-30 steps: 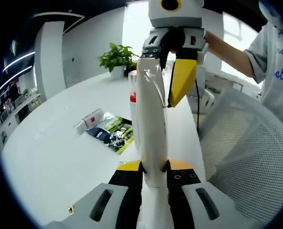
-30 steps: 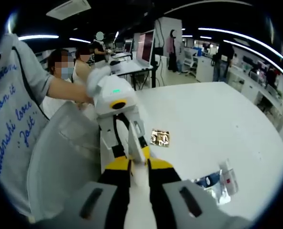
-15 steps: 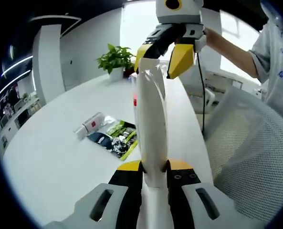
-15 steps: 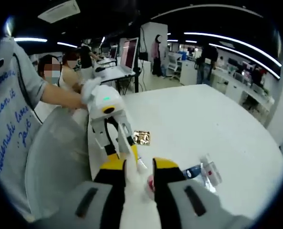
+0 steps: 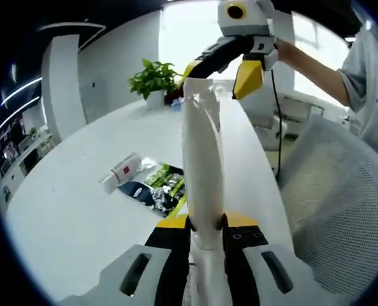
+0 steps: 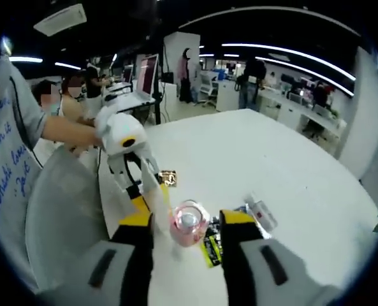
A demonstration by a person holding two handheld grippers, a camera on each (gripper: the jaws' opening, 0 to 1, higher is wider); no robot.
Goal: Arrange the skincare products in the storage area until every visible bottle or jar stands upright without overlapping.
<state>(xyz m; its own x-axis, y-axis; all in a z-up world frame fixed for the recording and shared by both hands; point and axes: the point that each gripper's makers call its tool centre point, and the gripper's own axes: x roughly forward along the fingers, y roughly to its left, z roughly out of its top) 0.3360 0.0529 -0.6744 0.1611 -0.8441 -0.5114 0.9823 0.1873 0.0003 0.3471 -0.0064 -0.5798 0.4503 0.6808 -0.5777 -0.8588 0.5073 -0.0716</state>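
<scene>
L gripper point(image 5: 201, 223) fingers pinch white tube point(image 5: 201, 146) at its base, held above tabletop point(image 5: 67, 204). R gripper point(image 6: 185, 220) fingers spread — straddling tube's top end. Next, I think: stand tube upright beside the sachets point(image 5: 153, 188), no overlap; release slow.

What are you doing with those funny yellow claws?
A person holds a gripper in each hand over a white table. The left gripper is clamped on a tall white tube. The right gripper stands open, its jaws spread on either side of the tube's far end. On the table behind lie a small bottle with a red label on its side and some sachets. A potted plant stands at the far edge.
</scene>
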